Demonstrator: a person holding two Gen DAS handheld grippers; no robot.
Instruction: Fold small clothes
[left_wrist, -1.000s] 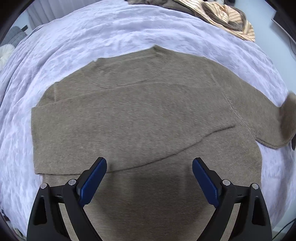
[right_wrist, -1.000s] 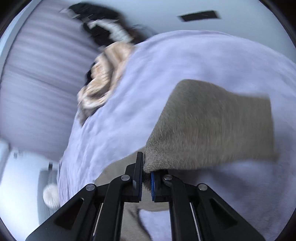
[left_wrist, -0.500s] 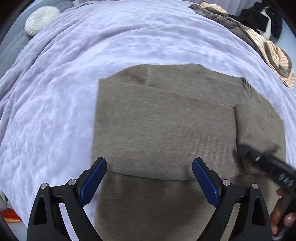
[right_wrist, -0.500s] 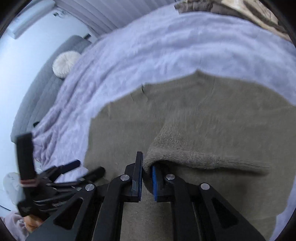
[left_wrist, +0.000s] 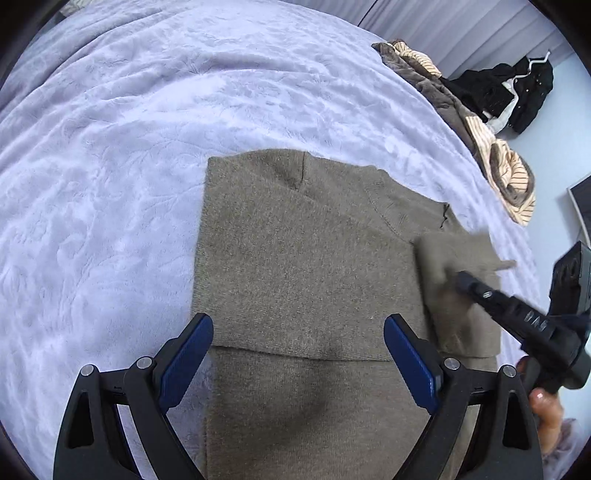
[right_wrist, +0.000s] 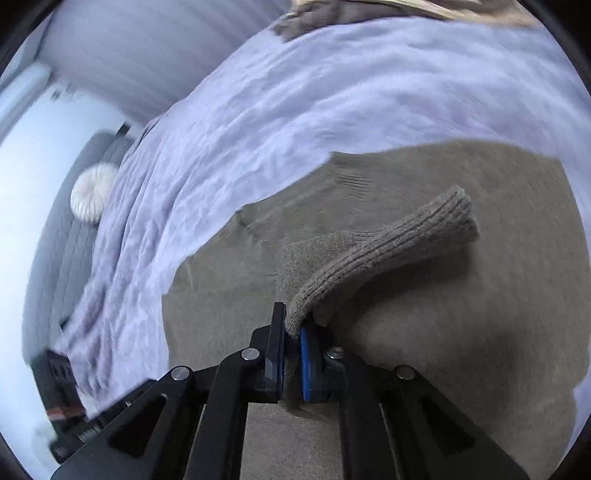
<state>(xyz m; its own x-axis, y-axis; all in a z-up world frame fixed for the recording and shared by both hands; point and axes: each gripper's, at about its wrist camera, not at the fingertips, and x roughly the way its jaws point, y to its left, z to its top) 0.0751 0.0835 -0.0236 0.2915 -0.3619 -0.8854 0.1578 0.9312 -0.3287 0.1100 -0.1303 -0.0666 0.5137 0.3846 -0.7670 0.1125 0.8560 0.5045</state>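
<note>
Leftmost, a round white cushion (right_wrist: 94, 192) on a grey sofa (right_wrist: 51, 236), seen from the right wrist view, beside the bed's lilac blanket (left_wrist: 110, 155). Spread over that blanket, mid-bed: an olive-brown knit sweater (left_wrist: 295, 258), lying flat, one sleeve already folded across the body, its straight edge running between the blue pads. Low in the left wrist view, the left tongs (left_wrist: 297, 360), spread wide, pads apart, nothing between them, poised above the sweater's lower half without visible contact. Further right, the second sleeve's ribbed cuff (right_wrist: 399, 243), lifted off the body and tilted upward, its end pinched between the pads of the right tongs (right_wrist: 291, 334), jaws closing down tight on the knit. Beyond, at the bed's far right edge, a heap of striped and brown clothes (left_wrist: 491, 147), then dark garments (left_wrist: 517, 92) on the floor. Bottom right, a fingertip (left_wrist: 543, 402) of the hand carrying the right tongs.
</note>
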